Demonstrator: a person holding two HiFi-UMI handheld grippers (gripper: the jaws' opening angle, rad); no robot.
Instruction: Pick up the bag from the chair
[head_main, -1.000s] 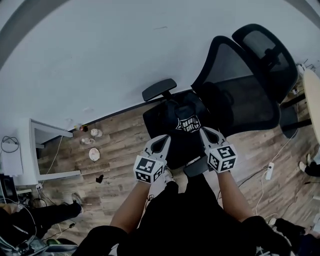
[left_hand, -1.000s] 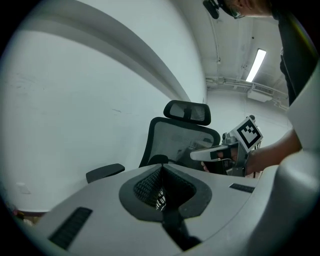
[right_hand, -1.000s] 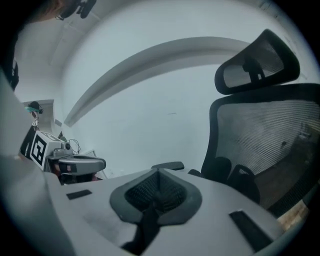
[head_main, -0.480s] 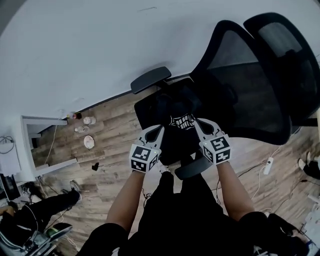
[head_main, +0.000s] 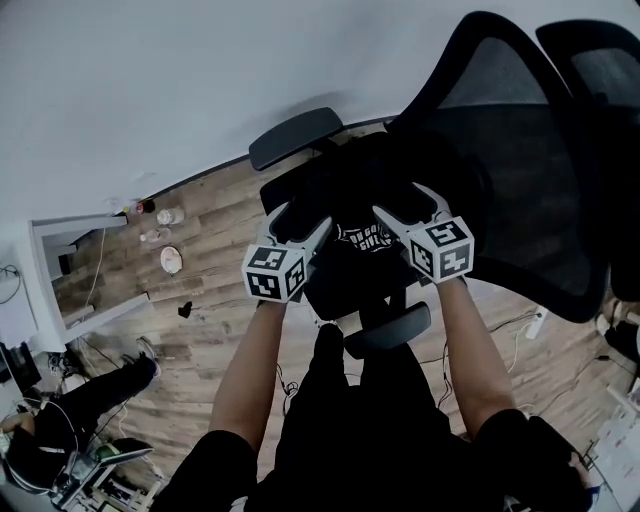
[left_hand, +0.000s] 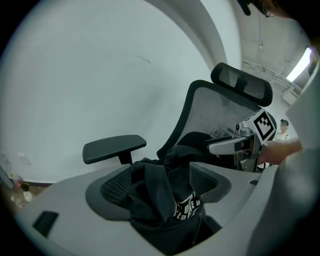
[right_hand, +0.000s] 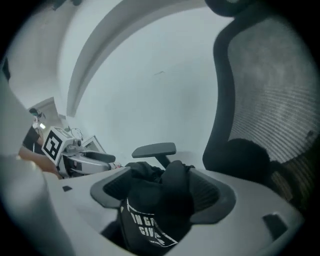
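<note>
A black bag (head_main: 360, 238) with white lettering hangs bunched between my two grippers over the seat of a black mesh office chair (head_main: 520, 170). My left gripper (head_main: 300, 222) is shut on the bag's left top edge. The right gripper (head_main: 400, 205) is shut on its right top edge. In the left gripper view, black bag fabric (left_hand: 155, 190) fills the gap between the jaws, and the right gripper (left_hand: 240, 145) shows beyond it. In the right gripper view, the lettered bag (right_hand: 150, 215) sits between the jaws, with the left gripper (right_hand: 80, 157) at the left.
The chair's far armrest (head_main: 295, 137) lies behind the bag and the near armrest (head_main: 388, 330) below my wrists. A white wall runs behind. On the wood floor at left are small jars (head_main: 168, 260) and a white cabinet (head_main: 75, 270); a cable with a power strip (head_main: 540, 322) lies at right.
Both grippers have moved up the head view and a little apart, the bag staying bunched between them. The head view has shifted closer to the chair.
</note>
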